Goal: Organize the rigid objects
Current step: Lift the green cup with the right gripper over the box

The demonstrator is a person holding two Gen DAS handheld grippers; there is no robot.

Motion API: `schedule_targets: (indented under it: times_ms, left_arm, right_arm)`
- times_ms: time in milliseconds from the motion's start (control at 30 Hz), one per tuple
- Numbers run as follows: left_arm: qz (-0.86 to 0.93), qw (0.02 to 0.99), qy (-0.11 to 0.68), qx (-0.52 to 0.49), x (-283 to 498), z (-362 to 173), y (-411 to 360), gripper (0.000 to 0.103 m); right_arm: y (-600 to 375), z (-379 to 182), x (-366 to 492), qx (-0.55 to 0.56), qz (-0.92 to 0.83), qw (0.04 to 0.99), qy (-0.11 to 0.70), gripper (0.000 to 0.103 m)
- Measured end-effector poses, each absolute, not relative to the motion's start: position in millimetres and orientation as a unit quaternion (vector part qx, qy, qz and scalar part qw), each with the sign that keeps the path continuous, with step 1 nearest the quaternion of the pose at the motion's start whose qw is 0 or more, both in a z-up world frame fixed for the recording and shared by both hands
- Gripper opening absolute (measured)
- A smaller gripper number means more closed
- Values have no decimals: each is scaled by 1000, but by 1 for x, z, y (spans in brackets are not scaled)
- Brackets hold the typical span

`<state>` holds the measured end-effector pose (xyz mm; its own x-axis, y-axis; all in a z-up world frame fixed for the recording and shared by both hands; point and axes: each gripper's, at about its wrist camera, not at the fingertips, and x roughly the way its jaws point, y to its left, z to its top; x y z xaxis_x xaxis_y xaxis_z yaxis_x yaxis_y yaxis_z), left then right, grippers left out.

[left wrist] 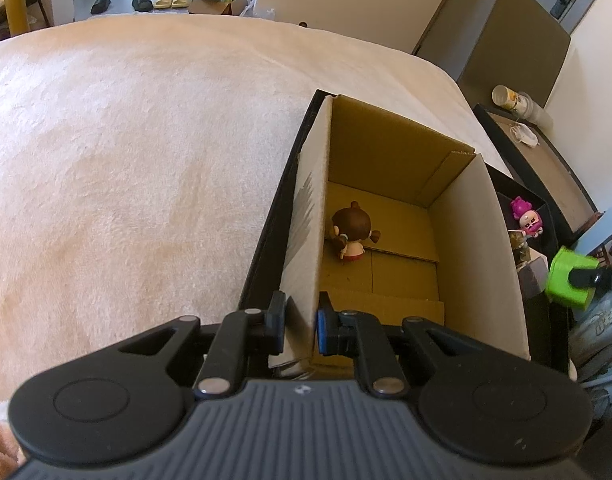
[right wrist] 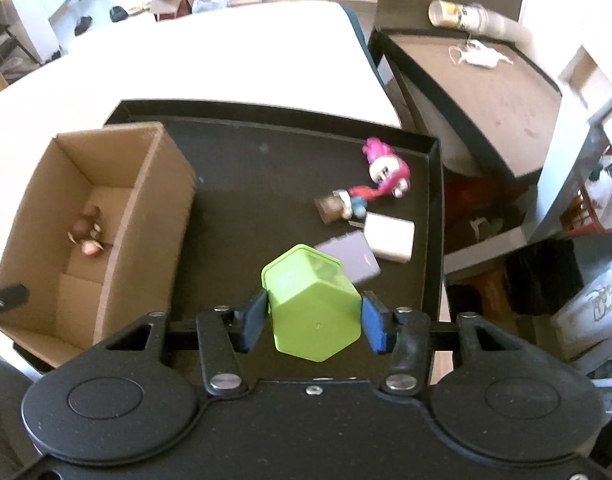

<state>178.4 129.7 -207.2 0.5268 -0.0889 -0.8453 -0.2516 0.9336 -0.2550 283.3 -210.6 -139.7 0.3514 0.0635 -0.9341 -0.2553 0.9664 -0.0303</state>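
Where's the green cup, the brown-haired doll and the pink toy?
green cup (right wrist: 312,310), right wrist view, its side wall
brown-haired doll (left wrist: 350,222), left wrist view, its head
pink toy (right wrist: 388,170), right wrist view, its head

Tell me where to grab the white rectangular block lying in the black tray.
Grip the white rectangular block across its two shorter sides, coming straight down from above. It lies flat in the black tray, and the grey flat box seems to crowd one long edge, so the short sides look freer.
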Motion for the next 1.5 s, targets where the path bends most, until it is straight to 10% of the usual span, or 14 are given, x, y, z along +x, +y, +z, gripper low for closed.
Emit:
schedule_targets:
  times_ms: [1500]
  left_arm:
    - [32,857,486,-167,178,-210,126,13]
  right_arm:
    - [-96,-105,312,-76,188,827,524,49]
